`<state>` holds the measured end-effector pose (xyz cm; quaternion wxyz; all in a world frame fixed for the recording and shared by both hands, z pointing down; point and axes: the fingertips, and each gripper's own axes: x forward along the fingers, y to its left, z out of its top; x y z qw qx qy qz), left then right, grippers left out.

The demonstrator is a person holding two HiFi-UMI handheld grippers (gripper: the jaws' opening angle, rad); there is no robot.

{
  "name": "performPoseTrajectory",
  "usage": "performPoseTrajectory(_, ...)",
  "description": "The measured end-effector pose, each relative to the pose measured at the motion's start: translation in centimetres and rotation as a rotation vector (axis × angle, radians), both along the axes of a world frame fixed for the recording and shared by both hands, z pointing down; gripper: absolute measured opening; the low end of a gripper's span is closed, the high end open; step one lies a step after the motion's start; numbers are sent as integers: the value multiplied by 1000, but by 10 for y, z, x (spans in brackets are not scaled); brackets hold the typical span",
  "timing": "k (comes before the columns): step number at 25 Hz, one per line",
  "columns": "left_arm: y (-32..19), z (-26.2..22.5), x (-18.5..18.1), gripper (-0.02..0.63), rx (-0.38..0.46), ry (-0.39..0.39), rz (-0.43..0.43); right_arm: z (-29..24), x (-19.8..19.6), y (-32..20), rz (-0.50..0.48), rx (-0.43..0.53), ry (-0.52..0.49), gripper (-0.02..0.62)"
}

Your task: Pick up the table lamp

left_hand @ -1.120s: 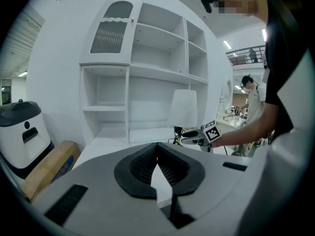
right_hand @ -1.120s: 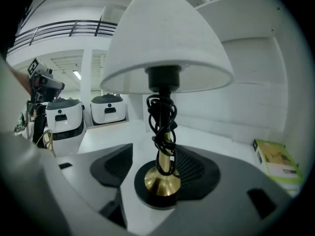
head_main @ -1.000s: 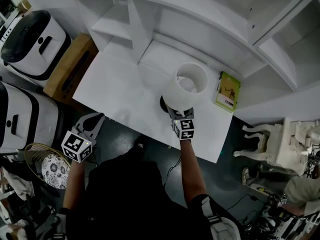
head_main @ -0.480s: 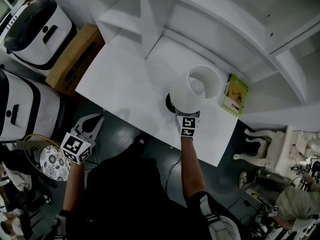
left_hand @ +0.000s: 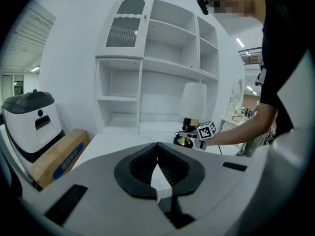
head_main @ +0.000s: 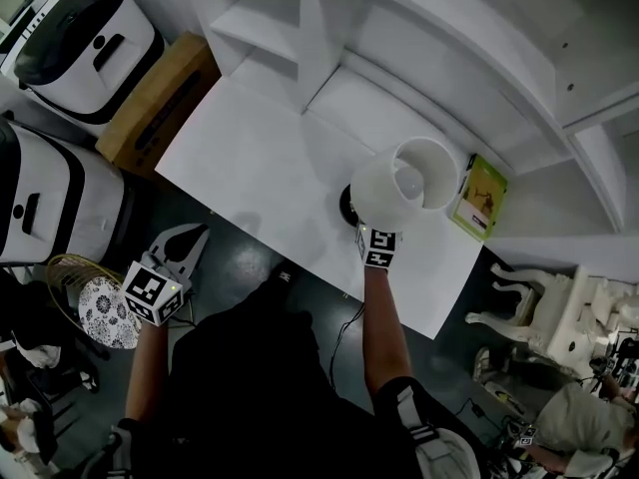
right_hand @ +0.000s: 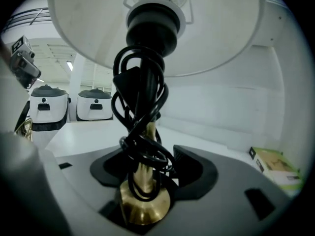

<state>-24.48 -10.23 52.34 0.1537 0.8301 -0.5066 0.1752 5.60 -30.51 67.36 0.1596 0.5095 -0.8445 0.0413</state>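
Note:
The table lamp has a white shade, a brass stem wound with black cord and a flared brass foot. It stands near the front right of the white table. My right gripper reaches in under the shade. Its jaws straddle the corded stem and are closing, with a little gap still showing beside the right pad. My left gripper hangs off the table's front left edge, shut on nothing. From there the lamp shows across the table.
A green book lies right of the lamp. A white shelf unit backs the table. Left of the table are a cardboard box and white-and-black appliances. A basket and a white chair stand on the floor.
My right gripper has pushed further in under the shade, toward the lamp's stem. The left gripper has drifted slightly and stays shut.

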Motion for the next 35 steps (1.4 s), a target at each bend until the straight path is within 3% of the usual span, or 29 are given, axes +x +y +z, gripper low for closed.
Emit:
performPoseTrajectory(4, -1, 2, 0, 11, -6, 1, 3, 1, -8, 3, -7, -29, -26, 171)
performPoseTrajectory(12, -1, -1, -1, 11, 1, 0, 7, -9, -12, -2, 5, -36, -82, 103)
performPoseTrajectory(35, -14, -9, -11, 11, 22, 33, 42, -40, -8, 4, 39, -16, -68, 74)
